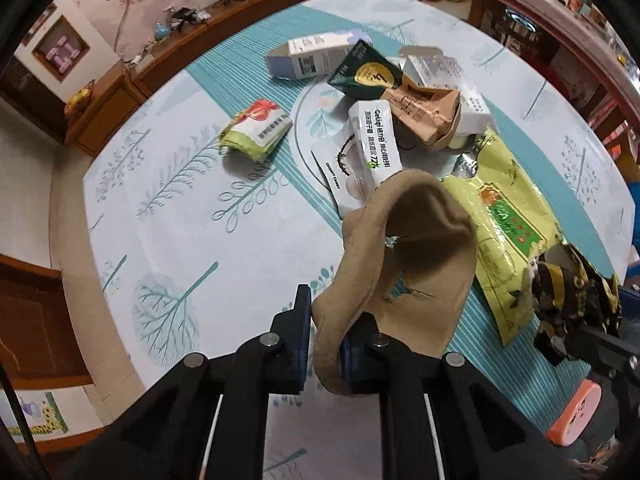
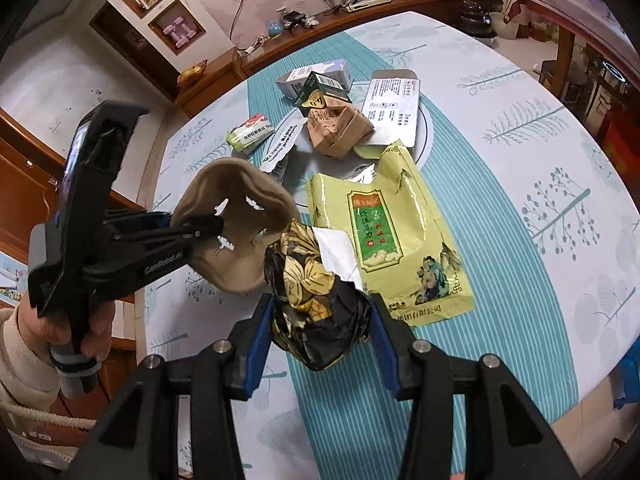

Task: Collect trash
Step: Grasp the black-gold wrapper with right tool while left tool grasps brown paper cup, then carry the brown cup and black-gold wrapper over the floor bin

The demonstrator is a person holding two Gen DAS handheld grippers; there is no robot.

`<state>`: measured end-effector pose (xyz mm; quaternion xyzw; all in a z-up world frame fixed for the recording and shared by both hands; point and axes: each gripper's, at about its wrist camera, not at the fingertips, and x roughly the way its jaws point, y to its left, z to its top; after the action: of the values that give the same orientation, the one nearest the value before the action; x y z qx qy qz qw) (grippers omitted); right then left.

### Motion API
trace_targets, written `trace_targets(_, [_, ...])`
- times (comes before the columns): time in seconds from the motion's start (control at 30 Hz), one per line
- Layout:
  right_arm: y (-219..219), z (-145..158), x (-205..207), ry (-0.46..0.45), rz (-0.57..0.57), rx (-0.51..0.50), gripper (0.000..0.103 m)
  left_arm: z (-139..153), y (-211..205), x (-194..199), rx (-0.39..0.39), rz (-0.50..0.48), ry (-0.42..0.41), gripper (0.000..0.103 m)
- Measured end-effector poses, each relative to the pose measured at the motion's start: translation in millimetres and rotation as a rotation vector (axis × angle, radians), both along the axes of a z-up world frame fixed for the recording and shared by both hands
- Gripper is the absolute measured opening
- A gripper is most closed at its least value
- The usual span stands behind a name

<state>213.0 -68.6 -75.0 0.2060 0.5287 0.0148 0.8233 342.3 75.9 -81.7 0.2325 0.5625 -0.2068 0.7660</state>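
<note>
Mid-collection, both hands loaded. Left gripper (image 1: pixel 324 344): fingers nearly shut, pinching the tan bag (image 1: pixel 416 248), lower centre of frame. Right gripper (image 2: pixel 320 336): fingers half open, clamped on the crumpled black-gold wrapper (image 2: pixel 316 300). Next, probably: drop wrapper into bag mouth; remaining litter sits on the tabletop (image 1: pixel 180 220), upper centre.

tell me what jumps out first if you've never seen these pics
Two hand-held grippers, each clamping trash over a teal patterned table. The left gripper is shut on a floppy tan pulp piece; the right gripper grips a crumpled black-and-gold wrapper. Behind them lie a yellow-green tea bag and a heap of boxes and packets.
</note>
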Motion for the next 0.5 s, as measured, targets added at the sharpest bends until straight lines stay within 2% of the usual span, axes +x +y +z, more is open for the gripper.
trace_targets(0.27, [-4,13,-12,-0.039,0.041,0.008,0.046,27,15,-36,-0.038,0.084,0.017,0.01])
trace_targets(0.5, [-17,32,-39,-0.092,0.086,0.011,0.046,55,-6,-90,-0.047,0.111,-0.033,0.01])
